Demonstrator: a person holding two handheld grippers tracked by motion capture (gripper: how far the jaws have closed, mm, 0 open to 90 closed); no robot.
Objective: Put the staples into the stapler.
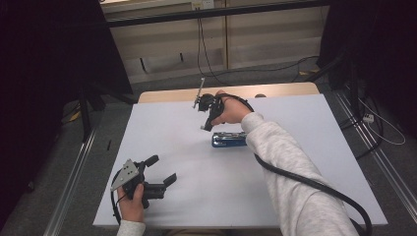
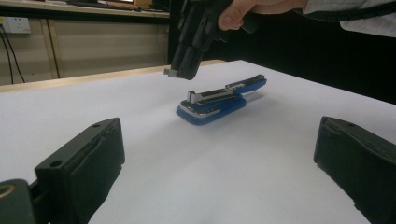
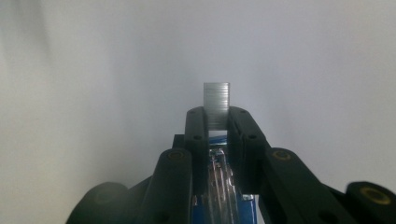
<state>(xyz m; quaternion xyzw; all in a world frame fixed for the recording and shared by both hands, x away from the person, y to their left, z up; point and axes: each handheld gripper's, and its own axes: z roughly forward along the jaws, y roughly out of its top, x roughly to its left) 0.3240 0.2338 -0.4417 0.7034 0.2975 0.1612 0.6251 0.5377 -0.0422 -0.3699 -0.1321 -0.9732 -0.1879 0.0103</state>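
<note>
Stapler: blue metal-railed stapler (image 2: pixel 219 100) lies opened on white bench (image 1: pixel 305 147).
Right tool (image 3: pixel 217 116): pinches silver staple strip (image 3: pixel 216 105).
Left tool (image 2: pixel 219 158): jaws spread wide, empty.

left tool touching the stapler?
No: in the left gripper view the left tool is open with bare table between its jaws and the blue stapler farther off.

- A white table (image 1: pixel 162 128) fills the middle of the room.
- A blue stapler (image 1: pixel 227 139) lies near its centre.
- The right gripper (image 1: pixel 205 117) hangs just at the stapler's 11 o'clock, tilted downward.
- The left gripper (image 1: pixel 162 169) rests toward 7 o'clock, jaws spread apart.
- A black cable (image 1: pixel 314 184) trails along the grey sleeve (image 1: pixel 290 172).
</note>
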